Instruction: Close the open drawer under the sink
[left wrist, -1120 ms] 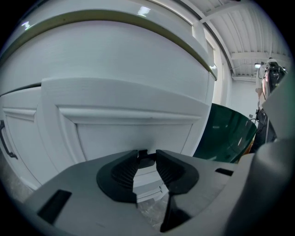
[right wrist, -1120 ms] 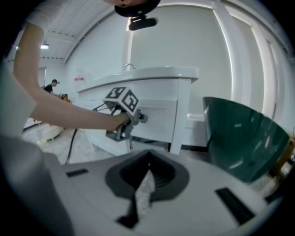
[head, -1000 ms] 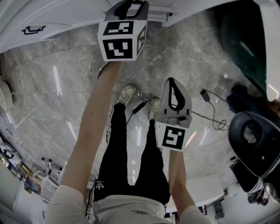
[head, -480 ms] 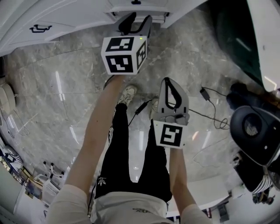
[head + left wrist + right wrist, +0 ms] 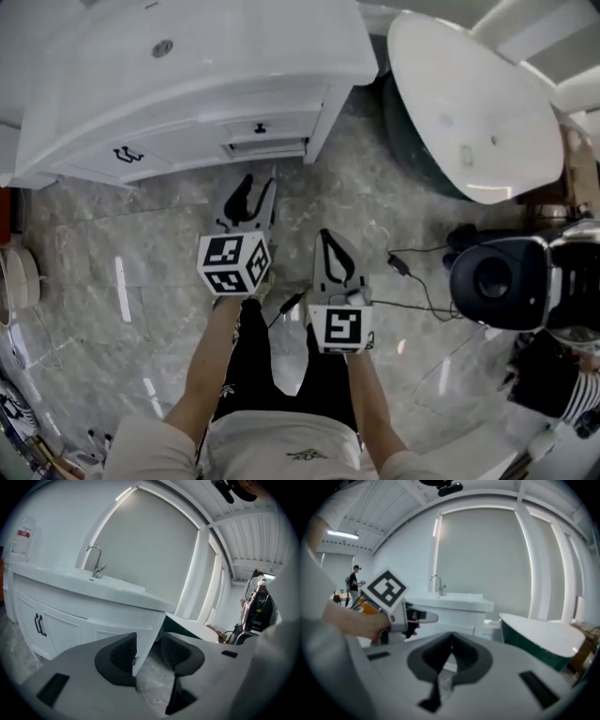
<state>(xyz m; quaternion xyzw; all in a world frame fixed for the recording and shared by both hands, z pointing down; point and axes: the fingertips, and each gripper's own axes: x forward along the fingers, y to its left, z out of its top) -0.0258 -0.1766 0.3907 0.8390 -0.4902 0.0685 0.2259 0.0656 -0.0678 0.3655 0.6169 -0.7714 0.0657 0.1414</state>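
The white vanity (image 5: pixel 187 84) with its sink fills the top of the head view. Its drawer (image 5: pixel 267 131), with a small dark handle, sits under the right end of the counter, a thin dark gap along its lower edge. My left gripper (image 5: pixel 255 195) hovers over the marble floor short of the drawer and points at it. Its jaws have just been opening and are open, with nothing between them (image 5: pixel 147 651). Behind and to the right, my right gripper (image 5: pixel 325 242) is shut and empty (image 5: pixel 451 648). The vanity corner (image 5: pixel 154 620) stands beyond the left jaws.
A white bathtub with a dark green outside (image 5: pixel 469 103) stands right of the vanity. A black round device (image 5: pixel 497 277) and a cable (image 5: pixel 403 267) lie on the floor at the right. Cabinet door handles (image 5: pixel 127 153) are at the left. A person (image 5: pixel 354 581) stands far off.
Both grippers have risen and the left one has drawn back from the drawer front. The head view has swung up, and the whole vanity top and bathtub now show.
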